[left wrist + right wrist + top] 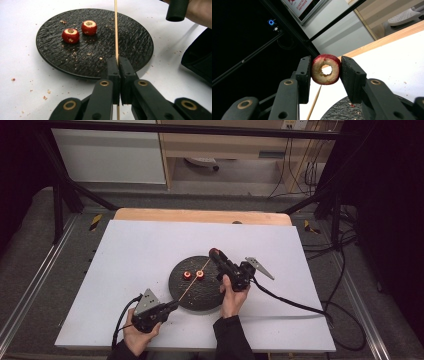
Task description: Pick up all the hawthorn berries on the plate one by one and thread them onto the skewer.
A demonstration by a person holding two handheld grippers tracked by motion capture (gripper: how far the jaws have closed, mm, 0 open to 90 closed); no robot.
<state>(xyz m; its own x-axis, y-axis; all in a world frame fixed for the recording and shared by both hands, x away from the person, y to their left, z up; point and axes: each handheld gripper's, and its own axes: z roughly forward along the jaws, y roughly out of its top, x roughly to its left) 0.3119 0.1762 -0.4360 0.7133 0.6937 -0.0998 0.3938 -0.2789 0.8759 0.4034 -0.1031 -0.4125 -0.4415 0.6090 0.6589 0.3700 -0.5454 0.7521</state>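
Observation:
A thin wooden skewer (116,30) runs away over a round black plate (130,37), and my left gripper (118,62) is shut on its near end. Two cored red fruits (71,35) (89,27) rest side by side on the plate's left part. My right gripper (325,70) is shut on a third cored red fruit (326,69), its hole facing the camera, held above the plate's far right rim. The skewer tip (315,101) shows just below that fruit. In the high view the skewer (192,281) slants from the left gripper (172,306) toward the right gripper (214,253).
The plate (200,295) lies mid-table on a white sheet (130,255) over a wooden tabletop (200,215). Crumbs dot the sheet near the plate. A cable (295,304) trails right from the right gripper. Dark frame bars and floor cables surround the table.

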